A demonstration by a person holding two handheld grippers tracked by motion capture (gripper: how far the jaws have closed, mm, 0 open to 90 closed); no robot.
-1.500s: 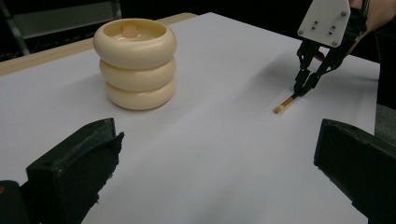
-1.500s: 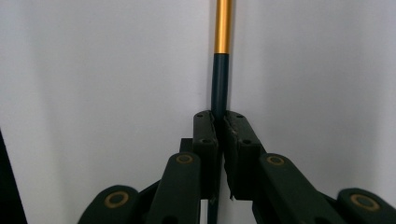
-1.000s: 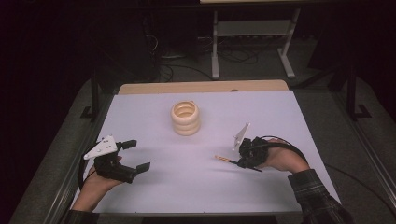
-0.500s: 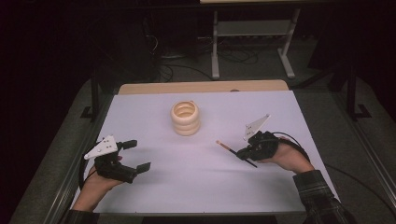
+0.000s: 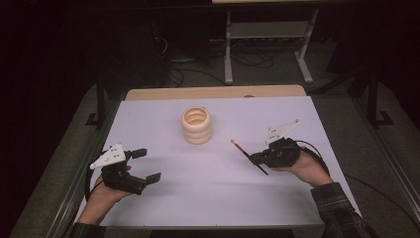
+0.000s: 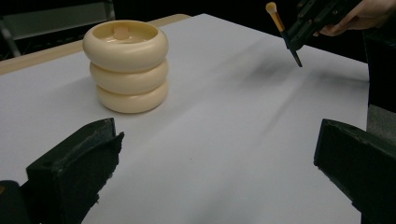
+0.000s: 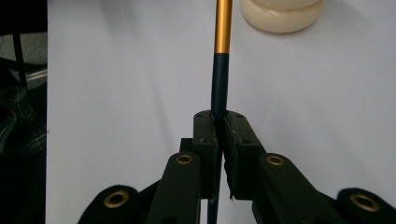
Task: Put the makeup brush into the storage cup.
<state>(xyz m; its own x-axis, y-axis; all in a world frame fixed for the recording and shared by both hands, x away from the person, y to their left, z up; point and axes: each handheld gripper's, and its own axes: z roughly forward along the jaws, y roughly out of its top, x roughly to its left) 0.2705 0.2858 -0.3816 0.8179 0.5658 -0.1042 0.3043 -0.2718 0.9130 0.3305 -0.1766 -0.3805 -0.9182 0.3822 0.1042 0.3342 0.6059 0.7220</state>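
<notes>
A cream holder [image 5: 196, 125] shaped like three stacked rings stands upright at the middle of the white table [image 5: 213, 203]; it also appears in the left gripper view [image 6: 126, 63]. My right gripper [image 5: 257, 158] is shut on a thin brush [image 5: 243, 151] with a dark handle and gold ferrule [image 7: 222, 28], held above the table to the right of the holder, tip toward it. My left gripper [image 5: 145, 165] rests at the table's front left, open, with nothing between its fingers [image 6: 74, 172].
A wooden strip [image 5: 213, 92] borders the table's far edge. Behind it stands a metal stand [image 5: 267, 34] with cables on the dark floor. Bare white surface lies between the two grippers.
My right gripper has lifted and swung the brush, which now points up and left toward the holder. The left gripper has stayed put.
</notes>
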